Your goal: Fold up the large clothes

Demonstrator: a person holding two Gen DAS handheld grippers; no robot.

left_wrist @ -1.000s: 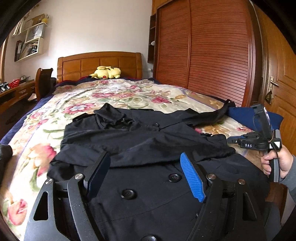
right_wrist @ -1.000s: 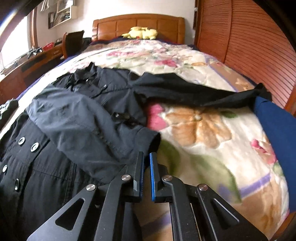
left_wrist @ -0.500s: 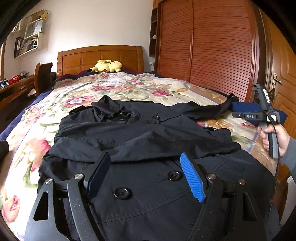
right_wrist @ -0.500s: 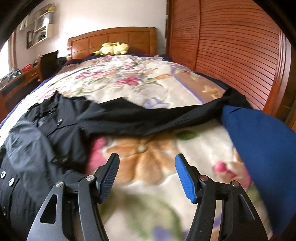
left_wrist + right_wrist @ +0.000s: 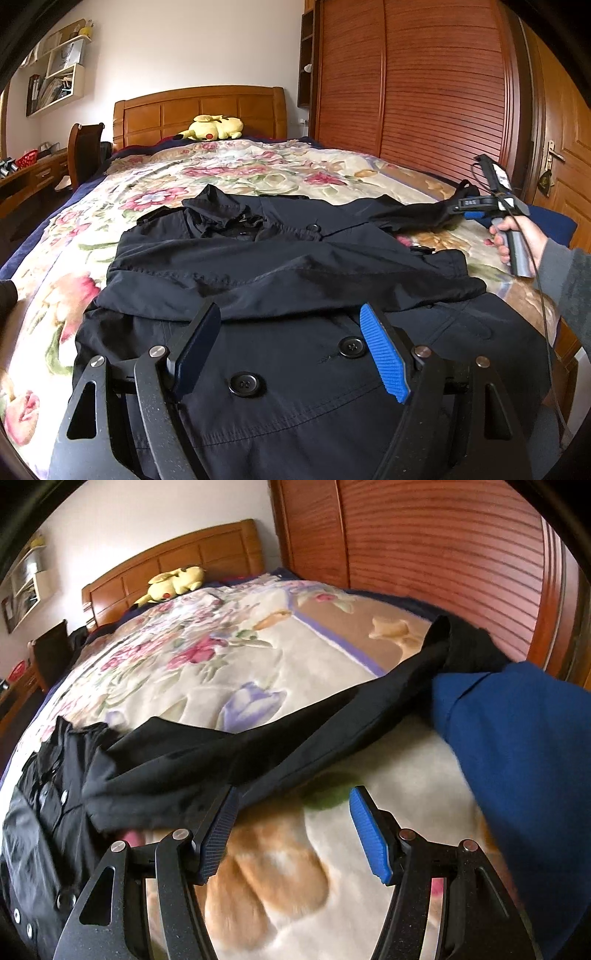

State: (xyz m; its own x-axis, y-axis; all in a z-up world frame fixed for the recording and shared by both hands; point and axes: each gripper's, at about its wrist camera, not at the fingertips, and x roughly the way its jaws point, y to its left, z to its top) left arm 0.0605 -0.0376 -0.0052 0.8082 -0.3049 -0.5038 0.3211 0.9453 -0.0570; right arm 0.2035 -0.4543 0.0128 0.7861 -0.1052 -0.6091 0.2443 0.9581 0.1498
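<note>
Both claws stand apart with nothing between their pads. My left claw (image 5: 288, 354) fills the bottom of the left wrist view, hovering above the buttoned front of the black coat (image 5: 295, 280), its pads clear of the cloth. I read it as waiting there, over the lower body of the garment, ready to pin or lift the hem once the sleeves are dealt with.

My right claw (image 5: 293, 834) sits at the bottom centre of the right wrist view, over the floral blanket (image 5: 229, 657) and just beside the outstretched sleeve (image 5: 332, 723). Its dark pad is near the sleeve's lower edge, though whether it touches I cannot tell. In the left wrist view the same tool shows at the right edge of the frame, gripped by a hand (image 5: 517, 236) in a grey cuff.

The coat lies face up on the bed, collar toward the headboard (image 5: 199, 110) at upper centre. One sleeve is already laid across the chest, running toward the right of the frame. The other sleeve stretches out to the upper right in the right wrist view, its cuff resting against a blue cloth (image 5: 517, 746) by the wardrobe. That is why I judge the right claw is out on this side: the stretched sleeve is the next part to bring in over the body, so the coat becomes a tidy rectangle before any lengthwise fold.
</note>
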